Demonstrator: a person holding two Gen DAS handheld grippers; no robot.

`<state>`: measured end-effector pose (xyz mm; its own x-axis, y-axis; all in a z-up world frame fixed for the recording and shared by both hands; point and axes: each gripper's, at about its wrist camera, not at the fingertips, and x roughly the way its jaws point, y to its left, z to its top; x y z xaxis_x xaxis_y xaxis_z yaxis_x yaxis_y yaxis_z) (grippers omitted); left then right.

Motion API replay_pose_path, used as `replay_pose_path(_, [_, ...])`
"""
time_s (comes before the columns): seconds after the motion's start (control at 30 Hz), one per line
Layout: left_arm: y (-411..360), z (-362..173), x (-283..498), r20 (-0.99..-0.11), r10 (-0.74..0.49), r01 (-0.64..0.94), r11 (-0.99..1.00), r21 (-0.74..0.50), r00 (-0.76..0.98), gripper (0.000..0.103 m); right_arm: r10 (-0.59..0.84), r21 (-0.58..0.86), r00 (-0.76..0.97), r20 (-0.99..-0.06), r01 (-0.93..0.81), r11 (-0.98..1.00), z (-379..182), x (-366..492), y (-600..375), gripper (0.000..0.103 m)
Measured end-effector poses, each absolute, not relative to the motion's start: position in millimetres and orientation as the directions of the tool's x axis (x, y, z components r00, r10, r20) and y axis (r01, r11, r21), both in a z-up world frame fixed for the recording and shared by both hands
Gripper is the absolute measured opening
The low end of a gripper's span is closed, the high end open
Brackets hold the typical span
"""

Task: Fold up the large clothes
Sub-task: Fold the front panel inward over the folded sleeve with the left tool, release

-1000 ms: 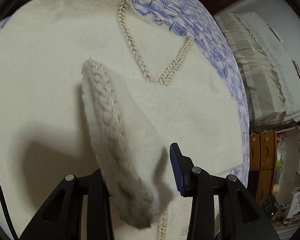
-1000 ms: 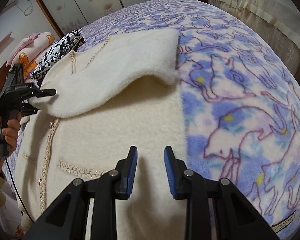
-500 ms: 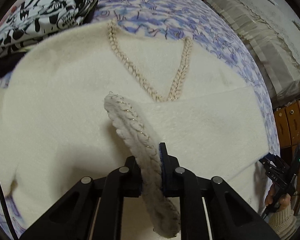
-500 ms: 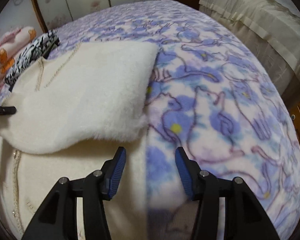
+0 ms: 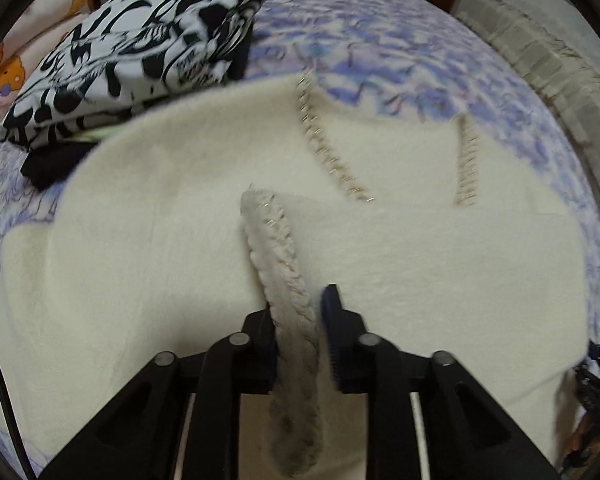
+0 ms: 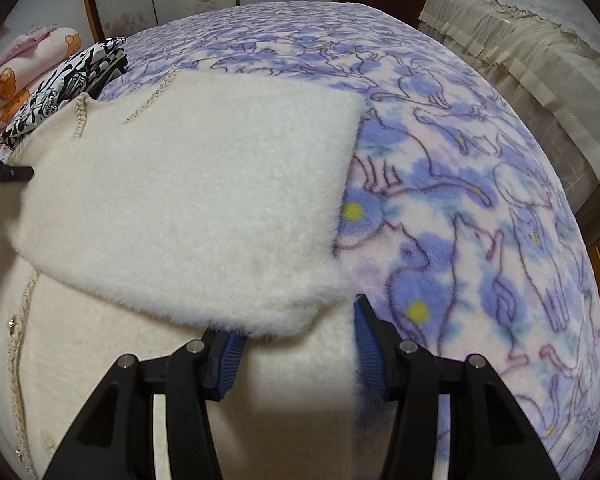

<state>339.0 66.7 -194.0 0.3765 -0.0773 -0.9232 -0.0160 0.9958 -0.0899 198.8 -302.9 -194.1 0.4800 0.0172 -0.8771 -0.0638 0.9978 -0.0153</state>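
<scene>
The left wrist view is motion-blurred; the cream fleece cardigan (image 5: 148, 264) runs past the frame's lower edge, hiding its hem. It lies flat on the blue cat-print blanket (image 6: 460, 184), one sleeve (image 6: 204, 200) folded across its chest. The left gripper (image 5: 300, 344) points steeply down; its jaws have just been opening, and the braided cuff (image 5: 288, 284) stands between them, touching the left pad, clear of the right. The right gripper (image 6: 296, 352), also angled down, is parted wide astride the garment's side edge, holding nothing. A black-and-white printed garment (image 5: 140, 52) lies beside the collar.
</scene>
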Motion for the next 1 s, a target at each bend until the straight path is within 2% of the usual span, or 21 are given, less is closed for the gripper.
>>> replay_pose_path(0.1, [73.1, -195.1, 336.1, -0.92, -0.104, -0.031, 0.992, -0.125, 0.378, 0.031, 0.031, -0.006, 0.459, -0.888, -0.078, 0.997, -190.9, 196.8, -304.5, 0.051])
replay_pose_path(0.13, [78.8, -193.7, 332.7, -0.924, -0.118, -0.034, 0.99, -0.139, 0.363, 0.04, 0.047, 0.007, 0.446, -0.894, -0.091, 0.996, -187.6, 195.3, -305.0, 0.052])
replay_pose_path(0.17, [83.3, -190.9, 331.8, -0.929, -0.146, -0.031, 0.986, -0.166, 0.34, 0.054, 0.078, 0.031, 0.439, -0.895, -0.113, 0.993, -181.6, 191.7, -307.2, 0.052])
replay_pose_path(0.23, [91.0, -184.5, 325.2, -0.922, -0.194, -0.033, 0.975, -0.218, 0.335, 0.066, 0.149, 0.086, 0.446, -0.882, -0.159, 0.984, -167.9, 183.8, -311.8, 0.052])
replay_pose_path(0.33, [106.8, -177.8, 321.3, -0.908, -0.234, -0.065, 0.96, -0.273, 0.349, 0.067, 0.289, 0.232, 0.437, -0.852, -0.179, 0.956, -149.8, 183.0, -326.1, 0.054])
replay_pose_path(0.43, [114.8, -185.3, 325.7, -0.919, -0.209, -0.11, 0.96, -0.258, 0.335, 0.067, 0.312, 0.308, 0.455, -0.834, -0.086, 0.948, -144.2, 202.0, -344.4, 0.063])
replay_pose_path(0.5, [113.2, -191.1, 329.7, -0.923, -0.18, -0.113, 0.967, -0.231, 0.341, 0.058, 0.301, 0.323, 0.457, -0.837, -0.033, 0.946, -147.8, 222.0, -352.5, 0.063])
replay_pose_path(0.53, [111.4, -193.0, 331.4, -0.923, -0.169, -0.11, 0.97, -0.219, 0.345, 0.045, 0.296, 0.33, 0.454, -0.84, -0.006, 0.944, -152.1, 235.1, -355.7, 0.063])
replay_pose_path(0.57, [108.9, -194.5, 333.4, -0.923, -0.172, -0.102, 0.97, -0.219, 0.345, 0.037, 0.296, 0.338, 0.447, -0.844, 0.016, 0.941, -157.0, 248.9, -358.3, 0.063])
replay_pose_path(0.67, [99.8, -194.8, 339.6, -0.916, -0.189, -0.074, 0.971, -0.229, 0.353, 0.025, 0.281, 0.347, 0.44, -0.853, 0.075, 0.935, -169.5, 282.5, -362.7, 0.063])
replay_pose_path(0.7, [94.2, -194.1, 341.3, -0.919, -0.172, -0.064, 0.976, -0.208, 0.355, 0.025, 0.28, 0.353, 0.439, -0.854, 0.094, 0.931, -173.7, 293.0, -364.0, 0.063])
replay_pose_path(0.77, [85.3, -192.6, 342.3, -0.926, -0.112, -0.038, 0.99, -0.135, 0.362, 0.016, 0.284, 0.37, 0.434, -0.855, 0.128, 0.92, -183.4, 309.4, -366.6, 0.063])
replay_pose_path(0.83, [75.7, -191.8, 343.4, -0.926, -0.063, -0.002, 0.998, -0.068, 0.372, 0.013, 0.272, 0.359, 0.42, -0.866, 0.145, 0.922, -193.1, 320.5, -364.0, 0.06])
replay_pose_path(0.9, [71.8, -187.1, 343.4, -0.916, -0.052, 0.01, 0.999, -0.052, 0.397, 0.011, 0.264, 0.332, 0.419, -0.869, 0.096, 0.938, -194.0, 326.3, -354.4, 0.025])
replay_pose_path(0.97, [71.7, -182.9, 343.4, -0.909, -0.052, -0.007, 0.998, -0.06, 0.413, 0.01, 0.217, 0.279, 0.442, -0.87, 0.08, 0.957, -183.8, 324.8, -347.7, 0.015])
replay_pose_path(1.0, [72.0, -183.3, 344.5, -0.907, -0.052, -0.013, 0.998, -0.063, 0.418, 0.01, 0.196, 0.255, 0.473, -0.859, 0.063, 0.965, -177.2, 323.9, -345.8, 0.015])
